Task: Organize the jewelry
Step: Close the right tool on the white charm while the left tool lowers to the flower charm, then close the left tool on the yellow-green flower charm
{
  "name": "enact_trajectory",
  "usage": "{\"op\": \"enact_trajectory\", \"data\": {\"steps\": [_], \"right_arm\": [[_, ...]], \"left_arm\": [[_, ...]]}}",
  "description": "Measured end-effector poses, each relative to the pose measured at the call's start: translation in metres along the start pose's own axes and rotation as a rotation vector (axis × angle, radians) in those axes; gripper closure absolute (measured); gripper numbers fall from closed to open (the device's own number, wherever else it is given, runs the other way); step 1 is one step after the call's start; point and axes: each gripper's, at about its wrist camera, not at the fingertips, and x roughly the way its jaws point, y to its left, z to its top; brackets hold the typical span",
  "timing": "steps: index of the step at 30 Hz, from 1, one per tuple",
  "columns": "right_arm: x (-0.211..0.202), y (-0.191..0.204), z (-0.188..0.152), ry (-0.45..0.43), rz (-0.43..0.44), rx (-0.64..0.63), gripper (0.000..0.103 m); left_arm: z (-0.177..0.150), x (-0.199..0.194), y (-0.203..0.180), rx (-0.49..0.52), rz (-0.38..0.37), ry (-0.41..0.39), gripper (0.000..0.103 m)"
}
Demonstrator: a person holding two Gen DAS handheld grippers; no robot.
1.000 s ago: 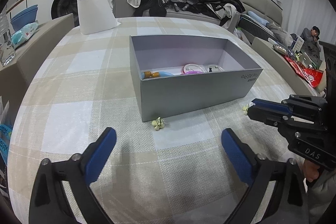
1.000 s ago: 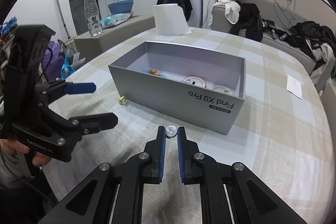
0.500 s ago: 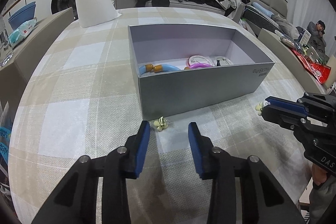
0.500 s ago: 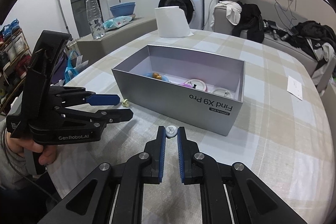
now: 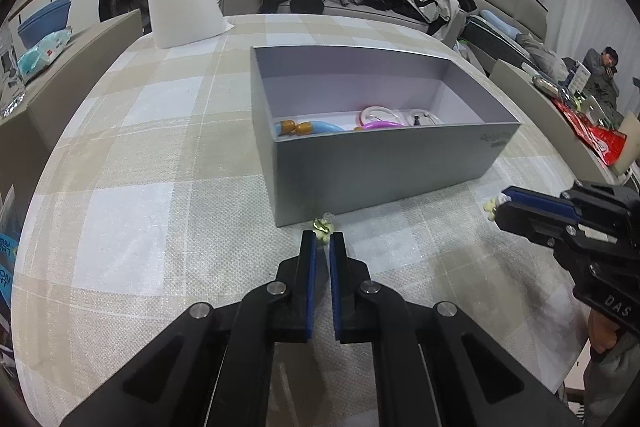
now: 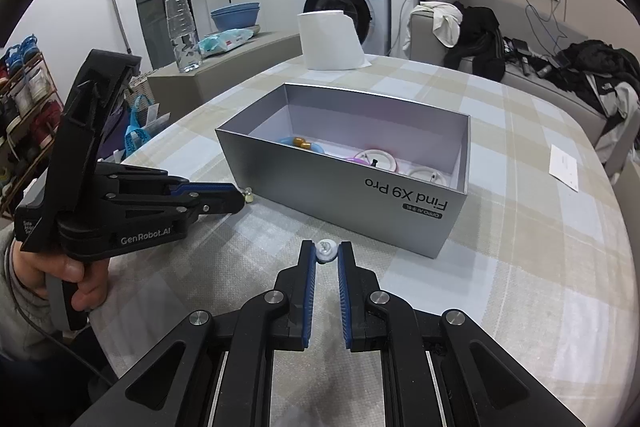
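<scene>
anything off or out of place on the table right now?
Nothing damaged or spilled. Two small pieces are outside the grey box, each pinched at the tips: a yellow-green charm in the left gripper, a white earring in the right gripper. The other jewelry lies inside.

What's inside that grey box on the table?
Inside the grey box lie a blue curved piece with amber beads, a pink and purple ring and white round pieces. The near wall covers the front of the floor, so anything lying there stays unseen.
</scene>
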Motion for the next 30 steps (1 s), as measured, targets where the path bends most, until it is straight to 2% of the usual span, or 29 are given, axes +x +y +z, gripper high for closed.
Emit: {"op": "enact_trajectory", "data": {"steps": [4, 10, 13, 18, 23, 30], "right_arm": [[-0.002, -0.001, 0.0, -0.004, 0.0, 0.004, 0.093], [-0.003, -0.002, 0.001, -0.007, -0.002, 0.008, 0.093], [-0.003, -0.004, 0.001, -0.007, -0.004, 0.009, 0.093], [-0.003, -0.004, 0.001, -0.007, -0.001, 0.009, 0.093], [-0.004, -0.005, 0.001, -0.007, 0.0, 0.011, 0.093], [-0.005, -0.006, 0.001, -0.009, 0.001, 0.017, 0.093]], "left_arm": [[-0.003, -0.004, -0.003, 0.024, 0.004, -0.008, 0.101], [-0.001, -0.002, 0.001, 0.004, 0.035, -0.005, 0.1], [0.002, 0.0, 0.003, -0.009, 0.024, 0.003, 0.095], [0.008, 0.003, -0.003, 0.009, 0.006, -0.006, 0.093], [0.013, 0.012, -0.005, 0.016, 0.035, 0.018, 0.077], [0.01, 0.012, -0.006, 0.041, 0.073, 0.023, 0.076]]}}
